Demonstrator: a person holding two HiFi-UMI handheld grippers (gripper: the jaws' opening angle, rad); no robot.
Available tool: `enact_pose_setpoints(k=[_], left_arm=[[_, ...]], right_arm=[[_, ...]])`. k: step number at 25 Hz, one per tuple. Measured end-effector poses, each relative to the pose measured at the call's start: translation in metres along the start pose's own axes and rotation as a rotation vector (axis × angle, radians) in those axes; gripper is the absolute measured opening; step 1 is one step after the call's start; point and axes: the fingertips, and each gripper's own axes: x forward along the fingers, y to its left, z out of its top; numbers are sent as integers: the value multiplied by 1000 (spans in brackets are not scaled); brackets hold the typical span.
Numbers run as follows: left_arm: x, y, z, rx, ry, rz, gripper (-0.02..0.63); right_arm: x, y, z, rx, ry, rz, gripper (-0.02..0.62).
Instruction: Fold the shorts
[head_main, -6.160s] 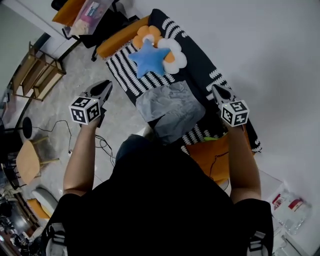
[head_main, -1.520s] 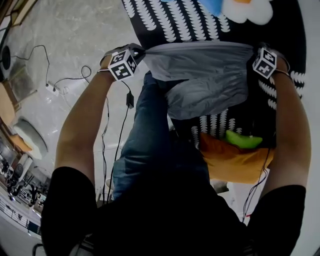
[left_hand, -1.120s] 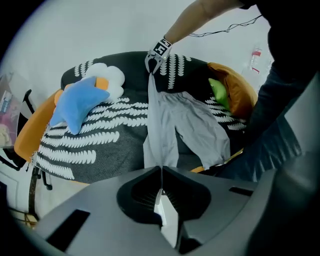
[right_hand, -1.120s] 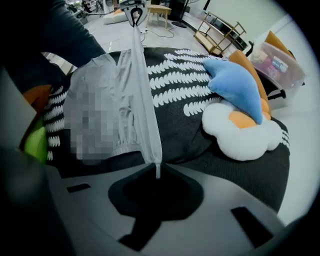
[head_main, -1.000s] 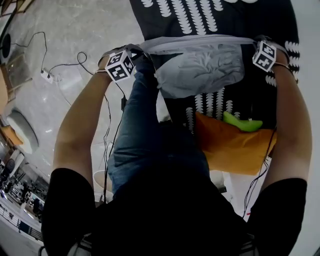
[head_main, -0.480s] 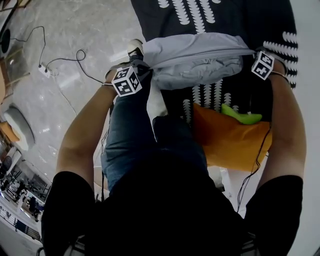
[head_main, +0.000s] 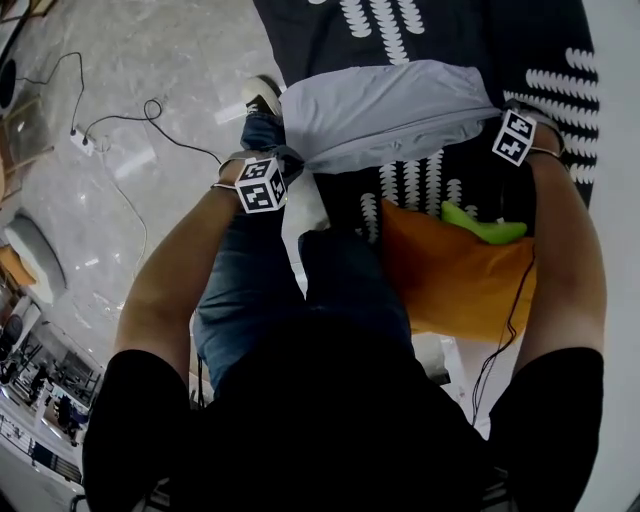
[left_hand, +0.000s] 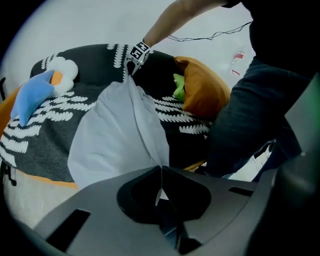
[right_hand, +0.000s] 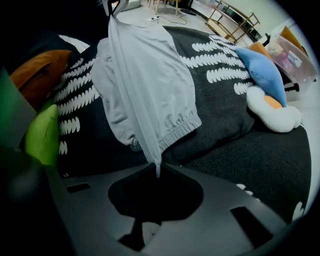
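Pale marbled floor (head_main: 130, 90) fills the left of the head view, crossed by a thin black cable (head_main: 150, 105). On it stands the person's leg in jeans (head_main: 250, 280), with a light shoe (head_main: 262, 95) close to the left edge of a black blanket (head_main: 470, 40) printed with white leaf marks.

Just right of the leg, the left gripper (head_main: 278, 168) points steeply down over that left edge. Its own view shows the jaws together, clamped on a thin fold at one corner of the grey shorts (head_main: 385, 110).

The shorts stretch from there across to the other gripper. The held edge is pulled into a taut ridge, and the cloth below it drapes down. In the right gripper view the lower part, with its gathered elastic band (right_hand: 177, 130), rests on the blanket. The garment lies across the near part of the blanket, its left corner reaching out past the left edge.

Nearer the person than the shorts, an orange cushion (head_main: 450, 275) sits at the blanket's near edge, with a bright green thing (head_main: 485, 228) lying on its far side.

At the right end of the shorts the right gripper (head_main: 505, 125) also points steeply down, jaws together and pinching the other corner of the cloth.

Further along the blanket, well apart from the shorts, a blue star pillow (right_hand: 260, 70) leans against a white flower cushion (right_hand: 275, 112) with an orange centre.
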Motion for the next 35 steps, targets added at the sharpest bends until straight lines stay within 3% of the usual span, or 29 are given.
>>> enact_pose_setpoints(k=[6, 10, 13, 17, 23, 31, 35], left_arm=[[41, -25, -15, 70, 41, -27, 28], [62, -33, -25, 28, 13, -46, 28], [74, -43, -24, 25, 19, -83, 37], [73, -53, -38, 1, 77, -117, 182], [31, -34, -25, -171, -25, -37, 199], [-75, -2, 25, -252, -126, 79, 201], [-146, 28, 61, -345, -245, 154, 201]], right_arm=[[26, 31, 3, -7, -1, -14, 26], [50, 52, 14, 39, 0, -25, 36], [60, 72, 1, 119, 42, 36, 125], [47, 83, -7, 226, 83, 75, 197], [4, 85, -1, 355, 54, 91, 212], [-97, 69, -4, 531, -13, 24, 213], [-150, 51, 2, 680, -82, -9, 213]])
